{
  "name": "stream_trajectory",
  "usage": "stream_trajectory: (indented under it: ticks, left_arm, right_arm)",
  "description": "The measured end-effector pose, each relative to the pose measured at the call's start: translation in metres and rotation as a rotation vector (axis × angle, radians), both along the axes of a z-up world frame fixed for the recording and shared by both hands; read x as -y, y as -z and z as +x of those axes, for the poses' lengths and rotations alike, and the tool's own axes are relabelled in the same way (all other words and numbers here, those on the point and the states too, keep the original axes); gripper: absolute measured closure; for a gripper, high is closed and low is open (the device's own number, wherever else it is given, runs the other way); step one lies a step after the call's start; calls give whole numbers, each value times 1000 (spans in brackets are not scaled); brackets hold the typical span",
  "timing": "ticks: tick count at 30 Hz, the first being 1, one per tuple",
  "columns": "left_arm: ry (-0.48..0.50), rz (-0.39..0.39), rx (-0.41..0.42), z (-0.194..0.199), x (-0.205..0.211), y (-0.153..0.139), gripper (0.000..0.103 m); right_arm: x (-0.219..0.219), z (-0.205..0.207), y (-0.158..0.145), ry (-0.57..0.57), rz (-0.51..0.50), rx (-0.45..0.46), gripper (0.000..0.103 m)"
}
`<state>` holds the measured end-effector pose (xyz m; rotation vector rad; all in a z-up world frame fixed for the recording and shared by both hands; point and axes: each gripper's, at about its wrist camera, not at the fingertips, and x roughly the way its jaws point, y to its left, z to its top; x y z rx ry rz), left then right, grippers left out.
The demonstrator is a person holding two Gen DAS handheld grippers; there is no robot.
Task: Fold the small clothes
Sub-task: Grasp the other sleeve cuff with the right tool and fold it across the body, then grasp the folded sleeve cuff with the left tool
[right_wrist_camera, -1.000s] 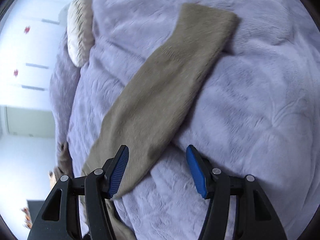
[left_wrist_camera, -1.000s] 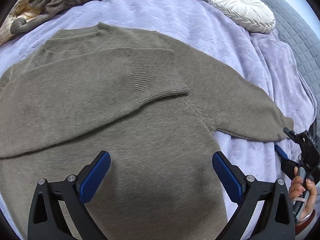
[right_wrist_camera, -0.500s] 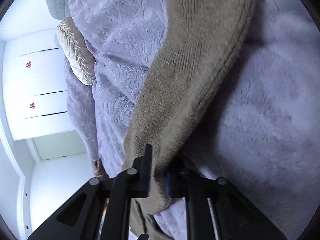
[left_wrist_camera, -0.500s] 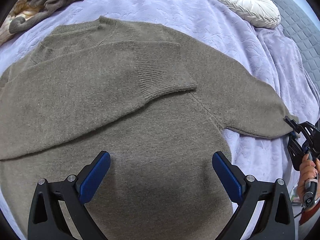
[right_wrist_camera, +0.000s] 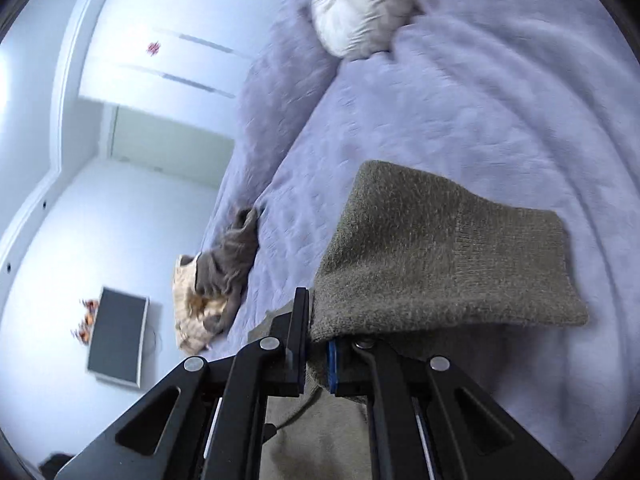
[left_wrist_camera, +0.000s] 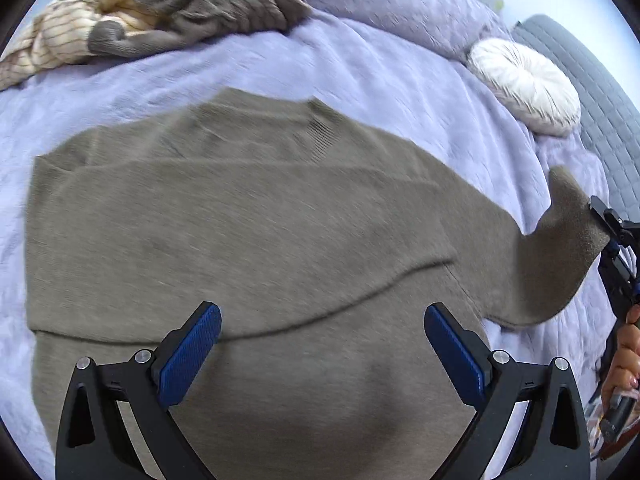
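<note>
Right now my right gripper (right_wrist_camera: pixel 320 346) is clamped on the cuff end of the olive-brown fuzzy knit sweater (left_wrist_camera: pixel 248 240), its black fingers pressed together with only a sliver of blue pad (right_wrist_camera: pixel 331 364) showing beside the fabric. The ribbed cuff (right_wrist_camera: pixel 508 264) sticks up and out past the fingertips, lifted clear of the lavender plush bedspread (right_wrist_camera: pixel 500 100). From my left wrist camera, that same sleeve (left_wrist_camera: pixel 560 248) rises off the bed at the right edge, where the right gripper (left_wrist_camera: pixel 600 220) pinches it and part of my hand (left_wrist_camera: pixel 622 360) shows on the handle.

My left gripper (left_wrist_camera: pixel 322 344) hovers above the lower body of the sweater with its blue ribbed pads (left_wrist_camera: pixel 188 356) spread wide, holding nothing. The sweater lies flat across the middle of the bedspread (left_wrist_camera: pixel 360 60), collar toward the far side, and the other sleeve is folded across the chest, its lower edge making a curved crease just beyond my left fingertips.

Farther up the bed sits a heap of grey and cream striped clothes (left_wrist_camera: pixel 160 12). A round cream pleated cushion (left_wrist_camera: pixel 524 84) rests near the grey quilted headboard (left_wrist_camera: pixel 600 92). In the right wrist view, a white wardrobe (right_wrist_camera: pixel 168 40) and a dark rectangular screen (right_wrist_camera: pixel 118 336) show beyond the bed.
</note>
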<state>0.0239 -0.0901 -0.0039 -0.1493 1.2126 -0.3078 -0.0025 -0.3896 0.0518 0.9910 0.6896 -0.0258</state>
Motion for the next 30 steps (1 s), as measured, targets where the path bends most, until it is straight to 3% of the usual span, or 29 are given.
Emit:
stream_trajectory:
  ticks: [5, 10, 13, 15, 17, 19, 22, 24, 25, 26, 27, 28, 30]
  left_arm:
    - [-120, 24, 42, 8, -55, -4, 1]
    - [-206, 72, 24, 11, -104, 10, 1]
    - [-208, 102, -1, 12, -119, 26, 1]
    - [-208, 92, -24, 12, -126, 38, 1]
    - [-197, 74, -42, 11, -129, 46, 1]
    - [-179, 75, -34, 11, -130, 49, 1]
    - [-158, 60, -19, 12, -132, 48, 1]
    - [-152, -10, -9, 12, -135, 43, 1]
    - [-150, -64, -2, 12, -138, 39, 1]
    - [-147, -129, 3, 12, -142, 35, 1]
    - [-144, -195, 4, 13, -146, 32, 1]
    - [-143, -247, 0, 14, -150, 31, 1]
    - [-148, -362, -19, 18, -156, 29, 1]
  right_arm:
    - [-103, 69, -6, -274, -157, 9, 95]
    - [-213, 105, 42, -507, -235, -99, 95]
    - [-248, 111, 86, -591, -275, -218, 91]
    - [-250, 114, 111, -588, -255, -307, 91]
    - [-242, 108, 120, -553, -177, -317, 84]
    - [-230, 97, 119, -514, -95, -309, 51]
    - [-209, 82, 109, -390, -33, -303, 49]
    - [-190, 78, 107, -271, 19, -304, 49]
    - [-182, 79, 108, -220, 60, -302, 51]
    - [-176, 81, 111, -179, 92, -299, 59]
    - [-173, 85, 111, -163, 94, -304, 77]
    - [-177, 92, 109, -176, 58, -308, 88]
    - [-197, 107, 97, -257, -43, -276, 91]
